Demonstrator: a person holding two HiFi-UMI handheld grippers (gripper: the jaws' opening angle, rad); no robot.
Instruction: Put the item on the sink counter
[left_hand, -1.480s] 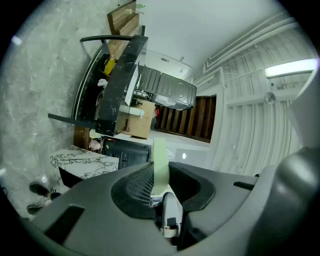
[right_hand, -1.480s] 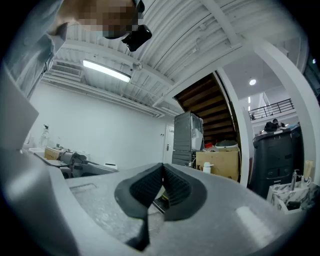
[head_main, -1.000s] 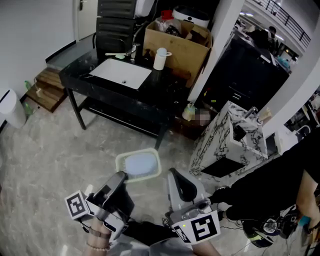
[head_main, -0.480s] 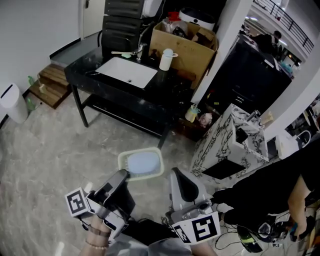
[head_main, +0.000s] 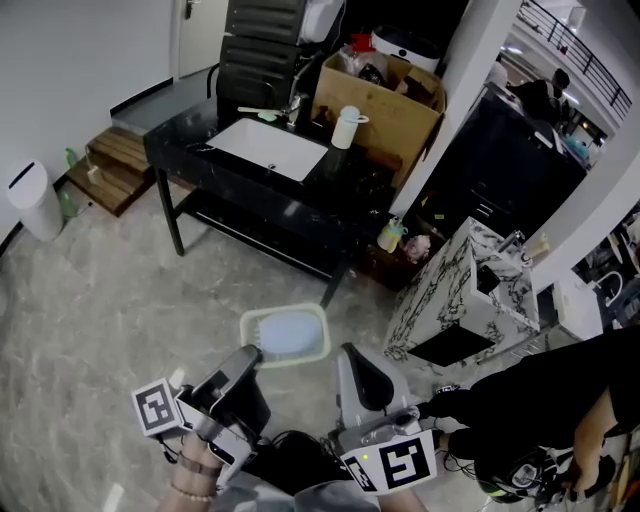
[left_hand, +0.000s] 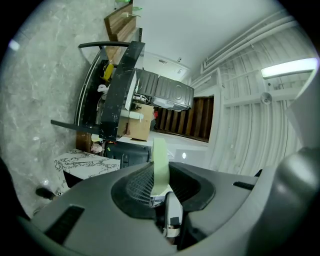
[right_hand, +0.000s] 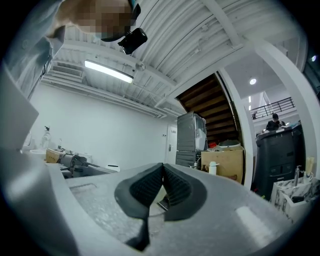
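Sink tabletop (head_main: 350, 190) stands nearer than a second ago, so the carry is in progress. My left tongs (head_main: 252, 353) pinch the pale green tray (head_main: 290, 335) by its rim, well short of it. My right tongs (head_main: 347, 352) are closed and empty. Next move: approach, then set down flat.

Black sink counter (head_main: 345, 205) on grey marbled floor (head_main: 110, 300), white sink (head_main: 268, 148) sunk in its top, tap (head_main: 296, 106) at the sink's one o'clock, white mug (head_main: 347, 128) at two o'clock, white bin (head_main: 35, 200) at the counter's nine o'clock
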